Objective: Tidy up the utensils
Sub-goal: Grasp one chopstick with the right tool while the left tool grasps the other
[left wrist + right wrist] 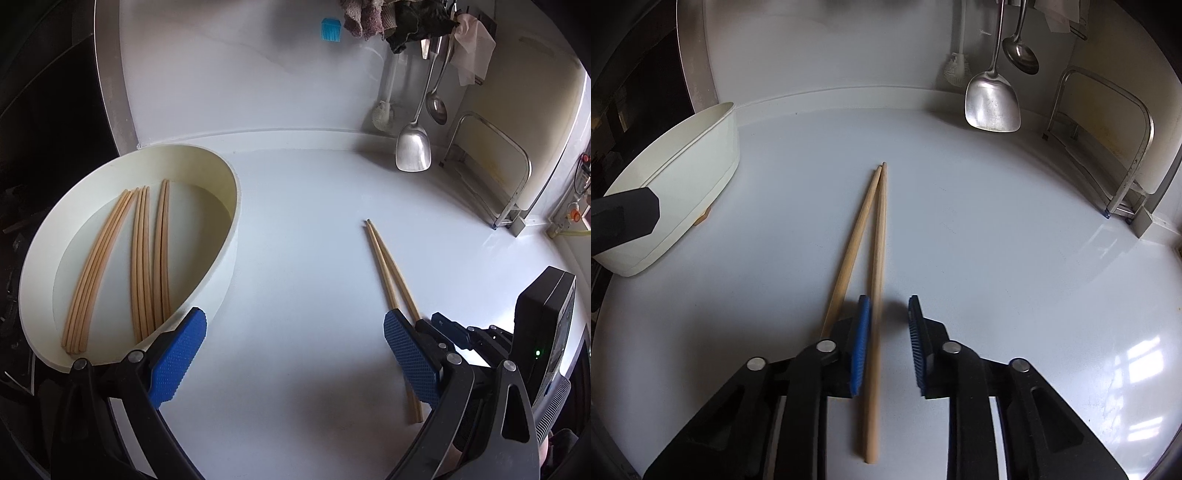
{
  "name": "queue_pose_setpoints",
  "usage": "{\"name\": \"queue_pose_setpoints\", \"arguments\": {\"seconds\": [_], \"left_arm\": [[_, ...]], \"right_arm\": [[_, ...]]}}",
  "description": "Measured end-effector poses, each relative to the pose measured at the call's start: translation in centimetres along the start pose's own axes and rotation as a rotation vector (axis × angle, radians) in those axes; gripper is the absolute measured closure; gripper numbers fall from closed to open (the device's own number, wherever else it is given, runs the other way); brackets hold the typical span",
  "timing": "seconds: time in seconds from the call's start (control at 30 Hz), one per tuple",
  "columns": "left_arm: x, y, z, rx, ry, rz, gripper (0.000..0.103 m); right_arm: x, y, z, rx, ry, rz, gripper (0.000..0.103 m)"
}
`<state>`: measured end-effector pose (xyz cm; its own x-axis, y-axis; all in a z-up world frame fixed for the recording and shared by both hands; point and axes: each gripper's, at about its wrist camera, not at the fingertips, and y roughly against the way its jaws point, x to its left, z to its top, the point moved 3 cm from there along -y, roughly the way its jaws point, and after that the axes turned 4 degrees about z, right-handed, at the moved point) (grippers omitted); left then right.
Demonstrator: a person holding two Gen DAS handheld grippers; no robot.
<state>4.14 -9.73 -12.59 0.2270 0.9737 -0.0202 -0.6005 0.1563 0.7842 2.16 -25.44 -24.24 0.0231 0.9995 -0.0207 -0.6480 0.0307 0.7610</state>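
Note:
Two wooden chopsticks (877, 236) lie on the white counter, tips touching at the far end and splayed toward me. My right gripper (888, 332) straddles the right-hand chopstick near its thick end. That stick sits close to the left blue pad (860, 343), with a clear gap to the right pad, and the other stick lies outside the left finger. My left gripper (295, 354) hangs wide open with nothing between its pads, beside the white oval tub (231, 236). Several chopsticks (144, 258) lie in the tub. In the left wrist view the same pair of chopsticks (384, 266) runs under the right gripper (443, 323).
A steel spatula (991, 103), a ladle (1021, 55) and a white brush (956, 68) hang at the back wall. A metal rack (1123, 147) with a board stands at the right. Cloths (373, 18) and a blue item (330, 29) hang higher up.

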Motion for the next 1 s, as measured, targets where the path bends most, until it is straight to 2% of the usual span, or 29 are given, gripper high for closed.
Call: {"name": "queue_pose_setpoints", "arguments": {"seconds": [0.4,0.7,0.9,0.93,1.0], "left_arm": [[-4.4,-2.1,-0.8,0.045,-0.024,-0.03,0.008],[-7.0,-5.4,-1.5,0.1,-0.008,0.01,0.008],[-7.6,-6.7,-1.6,0.111,0.011,0.058,0.008],[-7.5,-6.8,-1.7,0.116,0.011,0.061,0.008],[-7.7,-7.1,-1.9,0.126,0.011,0.075,0.008]], "right_arm": [[-4.2,1.3,-1.2,-0.014,-0.058,-0.021,0.096],[-7.8,2.3,-2.3,-0.012,-0.067,-0.048,0.096],[-8.6,2.5,-2.2,-0.021,-0.055,-0.055,0.081],[-8.6,2.5,-2.2,-0.022,-0.053,-0.051,0.075],[-8.8,2.5,-2.1,-0.028,-0.048,-0.049,0.071]]}}
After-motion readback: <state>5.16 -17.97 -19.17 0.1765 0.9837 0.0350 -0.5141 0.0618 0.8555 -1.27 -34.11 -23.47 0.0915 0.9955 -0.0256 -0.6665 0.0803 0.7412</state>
